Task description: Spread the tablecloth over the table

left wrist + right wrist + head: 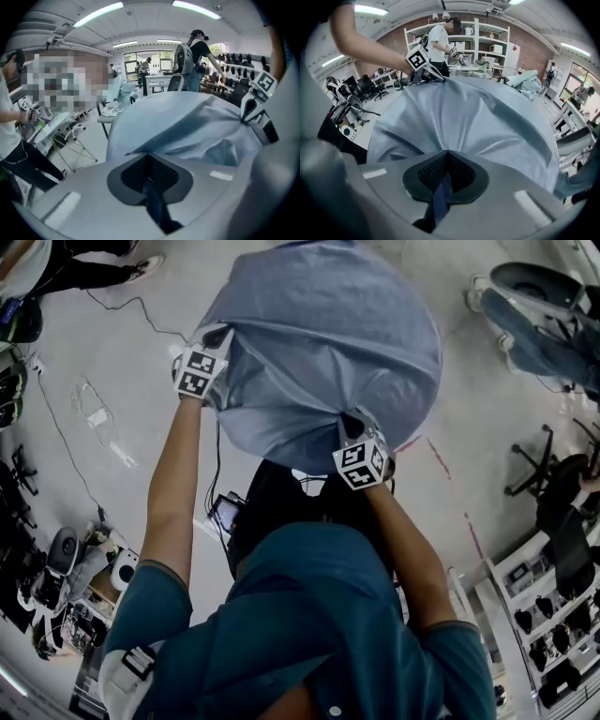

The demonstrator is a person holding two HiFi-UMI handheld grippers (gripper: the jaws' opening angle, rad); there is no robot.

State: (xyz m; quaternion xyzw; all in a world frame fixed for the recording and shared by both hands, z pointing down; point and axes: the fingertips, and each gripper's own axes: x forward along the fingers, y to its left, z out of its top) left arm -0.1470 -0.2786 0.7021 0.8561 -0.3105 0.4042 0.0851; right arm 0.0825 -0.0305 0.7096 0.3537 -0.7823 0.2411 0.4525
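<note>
Left tongs [149, 174] pressed together, pinching a fold of the blue tablecloth [328, 343], right tongs [446, 175] pinching another fold at its near edge, cloth puffed up like a dome ahead of and between both tongs, grey floor [122, 362] below and around it
</note>
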